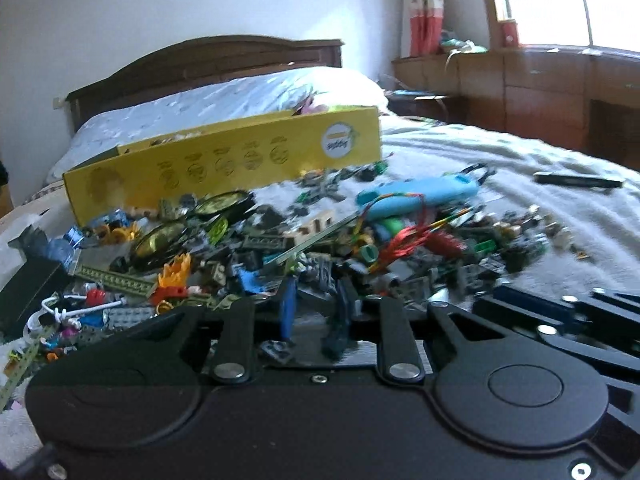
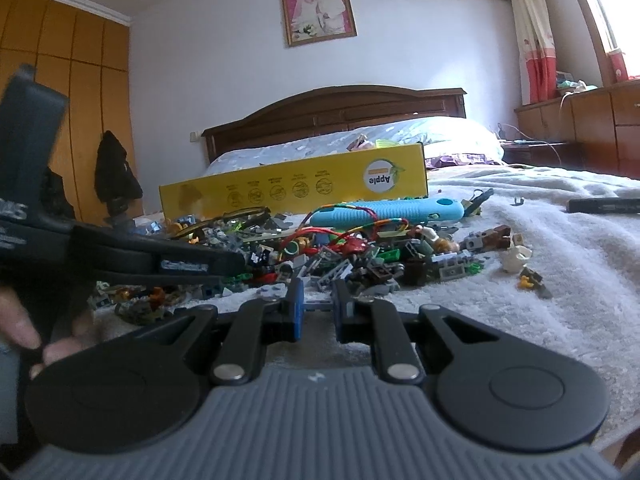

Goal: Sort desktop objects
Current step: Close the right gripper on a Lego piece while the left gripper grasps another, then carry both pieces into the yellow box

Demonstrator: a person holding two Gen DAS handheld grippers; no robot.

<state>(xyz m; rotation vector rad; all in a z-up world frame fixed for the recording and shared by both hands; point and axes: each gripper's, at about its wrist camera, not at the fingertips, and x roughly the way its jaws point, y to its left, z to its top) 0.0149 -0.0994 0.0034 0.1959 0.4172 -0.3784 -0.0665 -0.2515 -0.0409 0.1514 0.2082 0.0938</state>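
The left wrist view looks over the left gripper (image 1: 312, 320), whose fingers (image 1: 287, 312) stand slightly apart at the near edge of a heap of toy bricks (image 1: 280, 256) on the bed (image 1: 560, 208); blur hides whether a brick lies between them, and nothing looks pinched. The right wrist view shows the right gripper (image 2: 318, 304) low over the white blanket (image 2: 540, 320), its fingers (image 2: 296, 308) close together with only a narrow gap, a thin grey piece crossing between them, though whether it is pinched cannot be told. A person's hand (image 2: 24, 332) holds the other tool at the left edge of that view. Among the bricks lie an orange flame piece (image 1: 176, 276), red wires (image 1: 416, 242) and a magnifying glass (image 1: 226, 204). A light blue ribbed case (image 2: 384, 216) rests on the far side of the heap. Behind it stands a yellow cardboard box (image 2: 296, 186), printed "Apple" upside down. Farther off are the pillows (image 1: 240, 100) and wooden headboard (image 2: 340, 108).
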